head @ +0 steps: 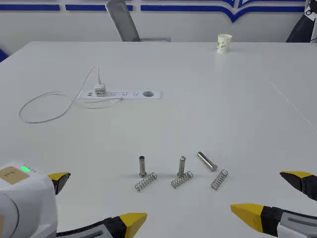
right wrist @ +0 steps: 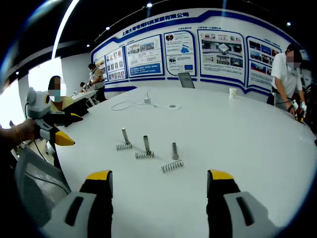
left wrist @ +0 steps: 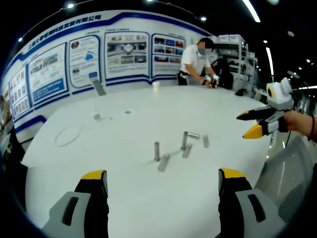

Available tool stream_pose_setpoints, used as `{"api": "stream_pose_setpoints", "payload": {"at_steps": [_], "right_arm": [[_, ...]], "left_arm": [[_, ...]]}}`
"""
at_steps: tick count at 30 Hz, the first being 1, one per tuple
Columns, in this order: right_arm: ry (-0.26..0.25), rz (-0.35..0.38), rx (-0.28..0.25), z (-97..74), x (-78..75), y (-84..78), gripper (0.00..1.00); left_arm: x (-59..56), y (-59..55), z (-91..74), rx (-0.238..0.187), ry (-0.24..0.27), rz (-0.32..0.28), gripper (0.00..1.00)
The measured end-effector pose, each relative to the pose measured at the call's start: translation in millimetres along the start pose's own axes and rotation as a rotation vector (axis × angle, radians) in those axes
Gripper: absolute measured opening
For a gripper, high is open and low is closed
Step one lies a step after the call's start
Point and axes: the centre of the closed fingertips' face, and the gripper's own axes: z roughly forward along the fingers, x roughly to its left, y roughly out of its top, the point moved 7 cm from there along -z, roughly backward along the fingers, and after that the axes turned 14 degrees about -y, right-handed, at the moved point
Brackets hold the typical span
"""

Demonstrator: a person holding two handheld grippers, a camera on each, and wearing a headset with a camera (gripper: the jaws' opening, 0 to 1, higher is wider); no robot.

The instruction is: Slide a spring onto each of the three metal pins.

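Three metal pins sit on the white table (head: 208, 99). The left pin (head: 142, 166) and the middle pin (head: 182, 165) stand upright; the right pin (head: 207, 161) lies on its side. A loose spring lies in front of each: left spring (head: 145, 181), middle spring (head: 182, 179), right spring (head: 219, 179). My left gripper (head: 96, 198) is open at the near left, short of the pins. My right gripper (head: 271, 196) is open at the near right. Both hold nothing. The left gripper view shows its open jaws facing the pins (left wrist: 157, 150) and the right gripper (left wrist: 260, 121).
A white power strip (head: 121, 94) with a plugged charger and looped cable lies mid-table on the left. A paper cup (head: 224, 43) stands at the far edge, a grey chair (head: 124, 20) behind it. A person (left wrist: 195, 62) stands beyond the table.
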Motion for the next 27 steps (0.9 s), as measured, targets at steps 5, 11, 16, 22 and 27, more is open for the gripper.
{"api": "stream_pose_setpoints", "payload": {"at_steps": [5, 11, 16, 22, 27], "right_arm": [[-0.007, 0.002, 0.003, -0.3, -0.3, -0.1, 0.79], [-0.006, -0.001, 0.011, 0.7, 0.0, -0.2, 0.79], [-0.021, -0.05, 0.026, 5.5, -0.2, 0.5, 0.78], [-0.005, -0.041, 0.018, 14.7, -0.4, 5.9, 0.76], [0.001, -0.042, 0.024, 27.2, -0.1, 11.4, 0.74]], "left_arm": [[-0.6, 0.3, 0.2, 0.0, -0.002, 0.003, 0.95], [-0.8, 1.0, 0.7, -0.012, -0.002, -0.001, 0.95], [-2.2, 1.3, 1.4, -0.016, -0.005, -0.002, 0.95], [-3.2, 1.3, 3.4, -0.017, -0.011, -0.007, 0.95], [-3.6, 0.9, 4.8, -0.014, -0.016, -0.005, 0.95]]}}
